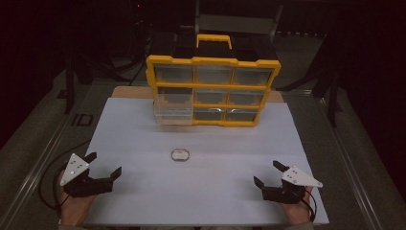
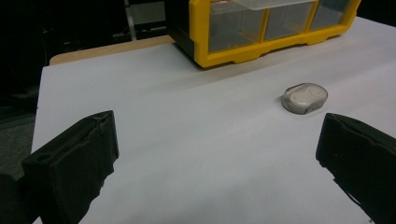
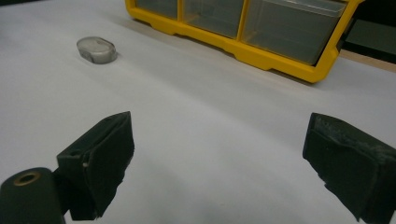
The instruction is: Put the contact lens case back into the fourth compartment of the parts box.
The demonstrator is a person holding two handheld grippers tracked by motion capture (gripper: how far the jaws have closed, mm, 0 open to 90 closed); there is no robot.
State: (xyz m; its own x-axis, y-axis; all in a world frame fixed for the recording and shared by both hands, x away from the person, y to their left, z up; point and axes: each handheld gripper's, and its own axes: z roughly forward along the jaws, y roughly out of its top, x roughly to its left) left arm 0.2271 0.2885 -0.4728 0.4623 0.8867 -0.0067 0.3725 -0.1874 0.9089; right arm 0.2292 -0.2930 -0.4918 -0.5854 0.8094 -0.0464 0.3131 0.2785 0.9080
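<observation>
A small oval grey case (image 1: 180, 155) lies flat on the white sheet (image 1: 143, 129) in the middle of the table; it appears as a grey puck (image 2: 304, 97) in the left gripper view and at upper left (image 3: 96, 50) in the right gripper view. Behind it stands a yellow drawer cabinet (image 1: 213, 90) with clear drawers; its lower left drawer (image 1: 173, 114) is pulled partly out. My left gripper (image 1: 103, 165) rests near the front left, jaws open and bare. My right gripper (image 1: 268, 173) sits at the front right, also open with nothing between its jaws.
The white sheet covers a wooden board (image 1: 131, 92) on a metal-framed table (image 1: 50, 143). Dark stands and cables crowd the floor behind the cabinet. A black cable (image 1: 48, 177) trails from the left gripper off the sheet's left side.
</observation>
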